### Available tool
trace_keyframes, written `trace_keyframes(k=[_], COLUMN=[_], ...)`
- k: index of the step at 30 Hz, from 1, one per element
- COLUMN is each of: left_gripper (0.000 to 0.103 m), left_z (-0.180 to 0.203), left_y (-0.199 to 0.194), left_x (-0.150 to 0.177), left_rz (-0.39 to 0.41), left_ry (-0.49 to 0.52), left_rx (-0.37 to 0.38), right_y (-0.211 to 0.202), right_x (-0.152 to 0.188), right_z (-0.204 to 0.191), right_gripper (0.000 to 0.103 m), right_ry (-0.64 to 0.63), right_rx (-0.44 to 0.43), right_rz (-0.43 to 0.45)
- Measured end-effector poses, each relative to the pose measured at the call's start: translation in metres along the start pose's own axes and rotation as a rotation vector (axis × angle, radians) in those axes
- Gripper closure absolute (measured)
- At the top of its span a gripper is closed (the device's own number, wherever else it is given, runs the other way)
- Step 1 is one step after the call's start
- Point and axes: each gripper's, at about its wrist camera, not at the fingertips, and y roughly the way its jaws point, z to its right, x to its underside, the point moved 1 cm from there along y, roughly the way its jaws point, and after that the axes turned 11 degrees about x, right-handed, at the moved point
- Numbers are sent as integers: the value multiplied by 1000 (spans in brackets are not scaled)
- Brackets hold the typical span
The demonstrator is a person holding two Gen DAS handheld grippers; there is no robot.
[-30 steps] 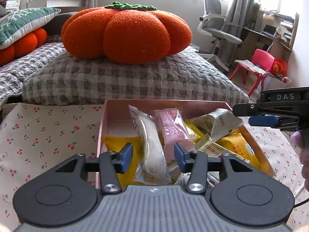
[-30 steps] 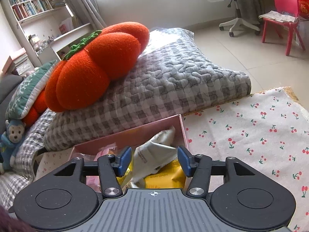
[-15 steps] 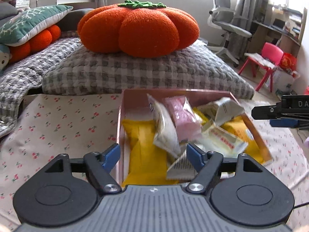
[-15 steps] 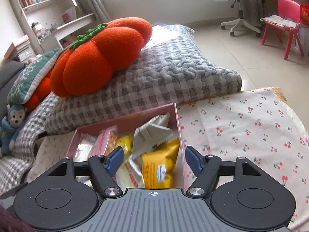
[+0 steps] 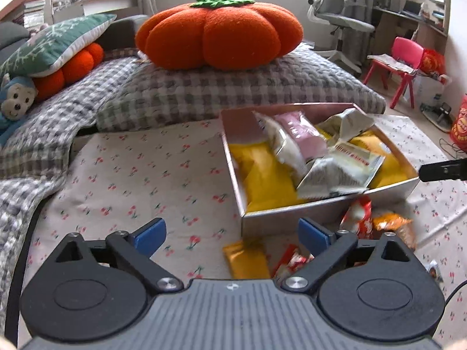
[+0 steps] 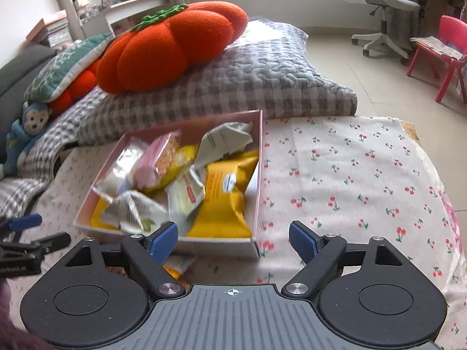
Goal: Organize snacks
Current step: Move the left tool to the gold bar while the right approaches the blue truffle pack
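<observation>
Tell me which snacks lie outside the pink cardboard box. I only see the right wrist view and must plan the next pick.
Observer: The left wrist view shows a flat golden foil packet on the cherry-print cloth, just in front of the pink cardboard box.
Operator: Anything else there?
Observer: Red-and-white wrappers and an orange crinkly bag lie close by the box's near wall, both blurred.
Operator: Is the left gripper free?
Observer: Yes, the left gripper is open and holds nothing.
</observation>
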Motion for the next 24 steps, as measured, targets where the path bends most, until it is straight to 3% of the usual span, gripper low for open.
trace_keyframes(k=[13, 24], left_gripper=[1, 1], left_z=[-14, -12], left_y=[-4, -4], left_x=[38, 66], left_rz=[-30, -60], left_ry=[-15, 7], left_rx=[6, 69], right_y=[-8, -13], right_x=[48, 90], right_z=[-9, -5], right_gripper=[12, 11], right_ry=[-148, -229], right_rx=[-25, -48], right_rz=[-47, -103])
